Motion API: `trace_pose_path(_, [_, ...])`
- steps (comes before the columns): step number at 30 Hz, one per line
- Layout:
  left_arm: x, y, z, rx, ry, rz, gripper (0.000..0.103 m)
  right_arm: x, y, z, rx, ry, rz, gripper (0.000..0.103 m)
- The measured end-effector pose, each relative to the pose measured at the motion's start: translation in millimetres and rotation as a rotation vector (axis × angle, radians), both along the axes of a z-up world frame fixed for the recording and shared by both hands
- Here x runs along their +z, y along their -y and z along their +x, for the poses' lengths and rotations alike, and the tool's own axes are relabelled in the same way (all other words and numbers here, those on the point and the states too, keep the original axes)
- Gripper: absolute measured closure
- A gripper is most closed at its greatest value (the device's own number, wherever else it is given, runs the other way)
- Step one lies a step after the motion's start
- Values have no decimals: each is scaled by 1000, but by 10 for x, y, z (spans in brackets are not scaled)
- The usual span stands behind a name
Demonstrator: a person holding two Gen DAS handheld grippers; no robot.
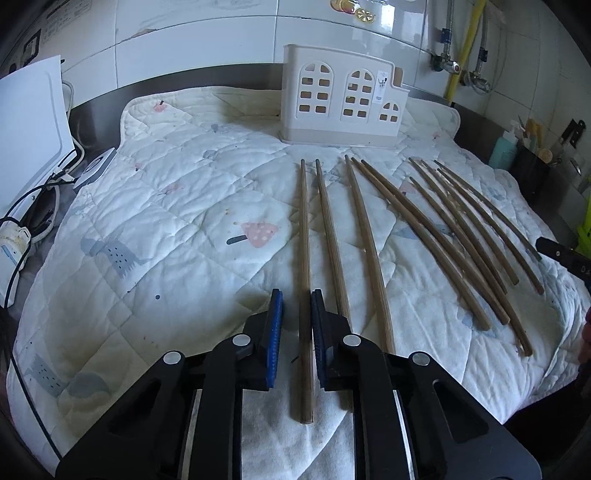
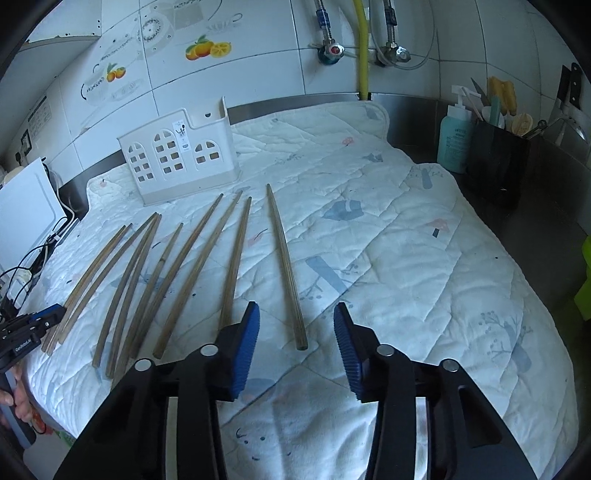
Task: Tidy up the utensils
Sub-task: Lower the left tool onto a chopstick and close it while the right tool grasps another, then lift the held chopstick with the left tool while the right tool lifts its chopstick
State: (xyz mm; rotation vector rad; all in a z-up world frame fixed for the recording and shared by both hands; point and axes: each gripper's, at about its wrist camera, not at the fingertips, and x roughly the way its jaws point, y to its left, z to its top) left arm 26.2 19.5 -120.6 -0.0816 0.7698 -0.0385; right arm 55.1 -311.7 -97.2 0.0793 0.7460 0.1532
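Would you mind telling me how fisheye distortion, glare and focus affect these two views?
Left wrist view: straight chopsticks bow outward toward the right edge, corners vignette black, tiles behind the holder show soft glare. Right wrist view: chopsticks curve at left, the quilt is evenly lit and sharp, and the near fingers look oversized.
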Motion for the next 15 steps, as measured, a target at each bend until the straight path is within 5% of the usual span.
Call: trace_pose_path(15, [-46,-48,51,-34,6,-82,98,-141,-46,133,-8,-6,-49,93])
